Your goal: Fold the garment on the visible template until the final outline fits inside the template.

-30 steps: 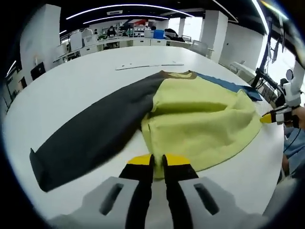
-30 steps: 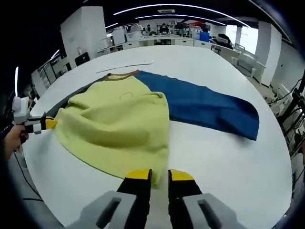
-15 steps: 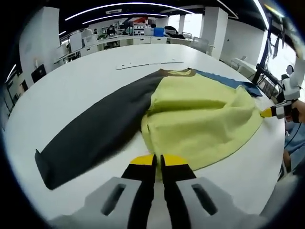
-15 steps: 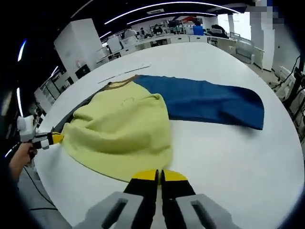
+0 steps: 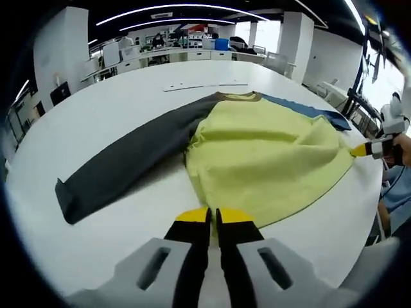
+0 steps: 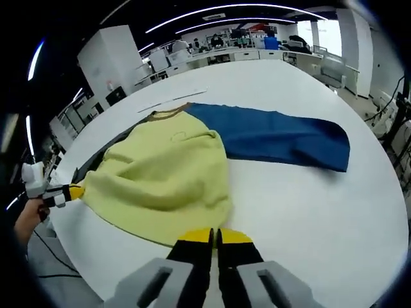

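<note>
The garment [image 5: 270, 154] lies spread across the middle of the white table [image 5: 115, 109], its yellow body flat, dark sleeve [image 5: 122, 167] running lower left and blue sleeve [image 6: 282, 138] toward the right. The left gripper [image 5: 210, 217] and right gripper [image 6: 214, 237] each appear pressed together on the hem, though the cloth between the tips is hard to see. No fold shows yet; both sleeves and body remain to fold.

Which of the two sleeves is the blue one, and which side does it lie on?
The blue sleeve lies stretched out on the right gripper's side of the yellow body; the other sleeve is dark grey.
</note>
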